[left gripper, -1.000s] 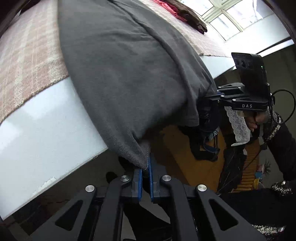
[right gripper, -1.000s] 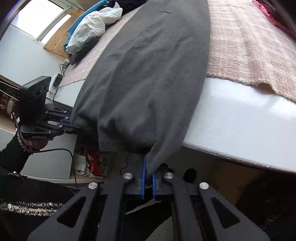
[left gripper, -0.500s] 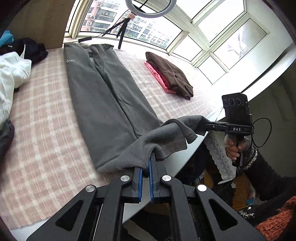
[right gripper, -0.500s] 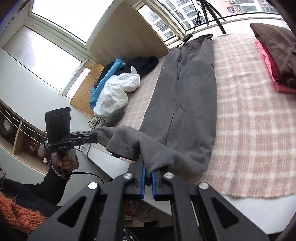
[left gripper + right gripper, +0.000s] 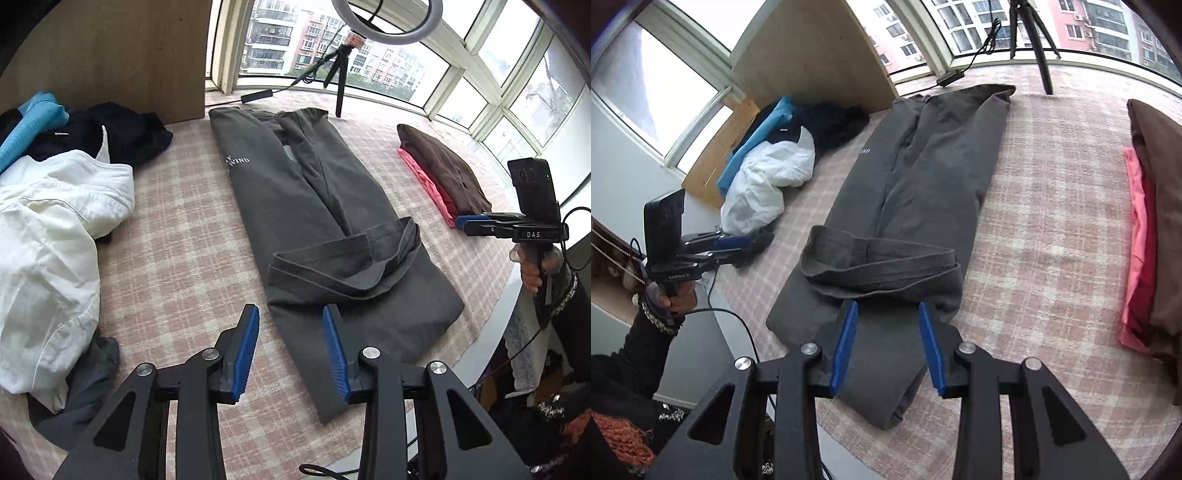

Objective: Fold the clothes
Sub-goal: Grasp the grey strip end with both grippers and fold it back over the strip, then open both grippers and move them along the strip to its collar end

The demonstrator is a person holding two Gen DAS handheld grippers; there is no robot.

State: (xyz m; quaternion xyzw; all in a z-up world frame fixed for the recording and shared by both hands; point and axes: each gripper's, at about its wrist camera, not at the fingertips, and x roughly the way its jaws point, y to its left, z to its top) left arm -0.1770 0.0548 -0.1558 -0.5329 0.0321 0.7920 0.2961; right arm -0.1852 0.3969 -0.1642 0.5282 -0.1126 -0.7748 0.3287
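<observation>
We've just let go, both claws wide: left gripper (image 5: 291, 350) & right gripper (image 5: 888, 345); trousers (image 5: 317, 206) cuffs (image 5: 343, 254) now folded far-ward, 1st fold down.

Free room, obstacles:
- Plaid blanket (image 5: 177, 236): bare strip between grey trousers (image 5: 303, 206) and white garment heap (image 5: 55, 229); passable.
- Second bare strip between trousers and folded brown-and-pink stack (image 5: 439, 173); passable.
- Left side blocked: white heap, dark clothes (image 5: 122, 133), wooden panel (image 5: 110, 55) behind.
- Far end: tripod (image 5: 338, 70), cable.
- Near edge: open.
</observation>
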